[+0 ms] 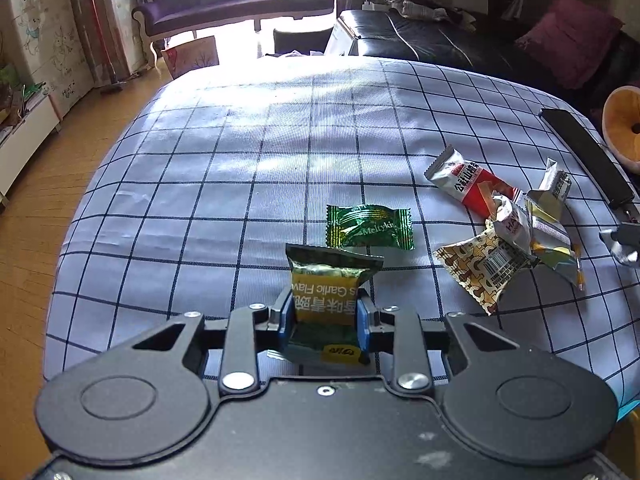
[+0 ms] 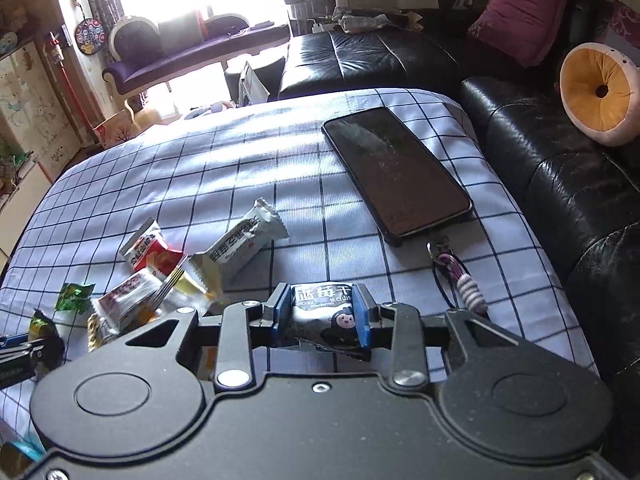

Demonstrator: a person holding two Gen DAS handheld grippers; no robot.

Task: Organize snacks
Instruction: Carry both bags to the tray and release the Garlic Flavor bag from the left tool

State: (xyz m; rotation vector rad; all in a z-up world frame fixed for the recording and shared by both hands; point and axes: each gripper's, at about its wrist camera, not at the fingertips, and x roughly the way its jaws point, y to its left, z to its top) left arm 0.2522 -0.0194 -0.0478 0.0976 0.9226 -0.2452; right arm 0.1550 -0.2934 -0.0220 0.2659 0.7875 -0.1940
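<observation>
Two grips | left gripper clamps garlic packet | right gripper clamps blueberry packet | risk: slick foil slipping free

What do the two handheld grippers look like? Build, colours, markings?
Both match: the left gripper and right gripper have matte black bodies, two round discs, linkage bars with silver screws, and blue-padded fingers. No cables, sleeves or markings visible.

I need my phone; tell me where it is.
In the right wrist view the phone lies flat on the checked cloth, upper right, near the black sofa.
</observation>
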